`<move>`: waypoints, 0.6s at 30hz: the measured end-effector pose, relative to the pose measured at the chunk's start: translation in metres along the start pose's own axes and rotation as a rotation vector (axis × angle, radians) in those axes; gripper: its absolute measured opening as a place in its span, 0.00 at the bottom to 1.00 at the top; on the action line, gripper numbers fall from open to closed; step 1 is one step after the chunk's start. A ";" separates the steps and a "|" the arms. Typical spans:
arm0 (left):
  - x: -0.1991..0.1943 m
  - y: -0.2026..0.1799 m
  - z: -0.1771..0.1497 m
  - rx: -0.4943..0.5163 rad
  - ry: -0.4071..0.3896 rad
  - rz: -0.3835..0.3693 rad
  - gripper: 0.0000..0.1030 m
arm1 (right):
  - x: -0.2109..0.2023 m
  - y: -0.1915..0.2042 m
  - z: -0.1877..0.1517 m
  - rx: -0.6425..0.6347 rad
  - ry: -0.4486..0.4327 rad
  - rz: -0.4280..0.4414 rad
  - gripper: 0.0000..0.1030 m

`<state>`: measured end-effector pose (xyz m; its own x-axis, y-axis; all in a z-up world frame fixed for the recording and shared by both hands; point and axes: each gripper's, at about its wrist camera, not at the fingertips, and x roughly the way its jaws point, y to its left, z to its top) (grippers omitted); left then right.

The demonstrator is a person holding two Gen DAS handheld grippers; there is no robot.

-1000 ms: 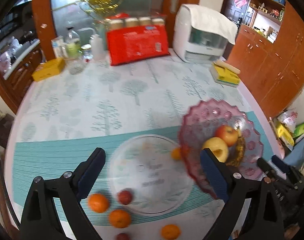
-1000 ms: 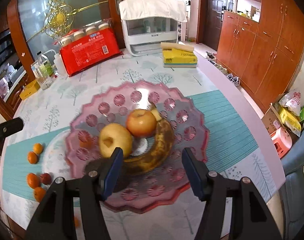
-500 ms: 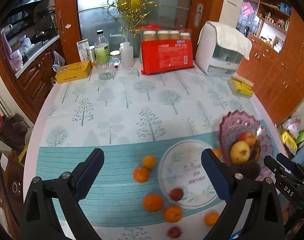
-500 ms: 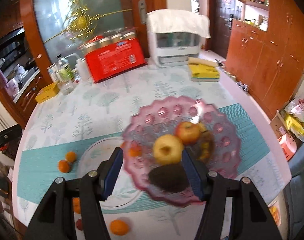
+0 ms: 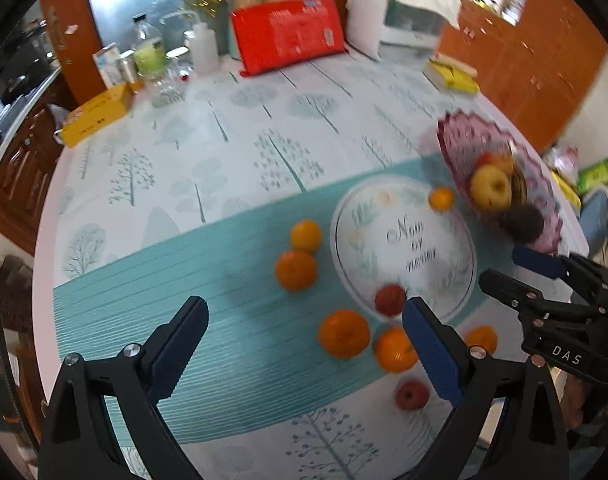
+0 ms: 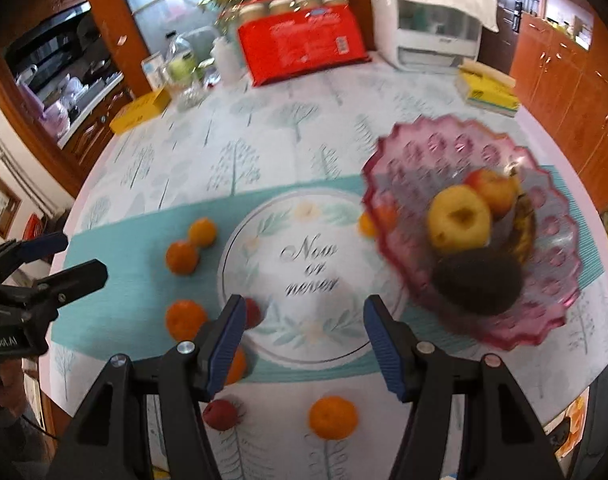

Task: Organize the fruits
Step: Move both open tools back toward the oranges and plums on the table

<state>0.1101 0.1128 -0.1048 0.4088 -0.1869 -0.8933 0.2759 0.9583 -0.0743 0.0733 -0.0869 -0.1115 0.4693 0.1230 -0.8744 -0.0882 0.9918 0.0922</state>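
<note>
A white round plate (image 5: 404, 248) (image 6: 304, 272) lies on the teal mat. Several tangerines lie around it, among them one (image 5: 344, 334) near my left gripper and one (image 6: 333, 417) near the front edge. A small red fruit (image 5: 390, 300) sits on the plate's rim, another (image 6: 220, 414) on the table. A pink glass bowl (image 6: 552, 240) (image 5: 468, 136) holds a yellow apple (image 6: 460, 218), a red apple, a banana and a dark avocado (image 6: 478, 282). My left gripper (image 5: 304, 344) is open and empty above the tangerines. My right gripper (image 6: 304, 332) is open and empty over the plate's near edge.
At the back of the table stand a red package (image 6: 304, 46), a white appliance (image 6: 428, 40), bottles (image 5: 151, 60), a yellow box (image 5: 97, 118) and yellow packs (image 6: 488, 90). Wooden cabinets (image 6: 576, 64) stand to the right.
The left gripper has dropped lower and closer over the tangerines left of the plate. The right gripper has shifted left from the pink bowl to the plate's near edge. Both stay open.
</note>
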 end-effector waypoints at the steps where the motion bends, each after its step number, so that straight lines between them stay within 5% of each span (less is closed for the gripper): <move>1: 0.003 0.001 -0.003 0.008 0.007 -0.002 0.94 | 0.003 0.004 -0.003 -0.008 0.007 -0.001 0.60; 18: 0.046 0.013 -0.033 0.096 0.114 -0.038 0.94 | 0.040 0.069 -0.044 -0.168 0.101 0.030 0.60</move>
<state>0.1031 0.1235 -0.1613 0.2965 -0.1920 -0.9355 0.3732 0.9250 -0.0715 0.0470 -0.0147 -0.1616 0.3745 0.1400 -0.9166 -0.2502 0.9671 0.0455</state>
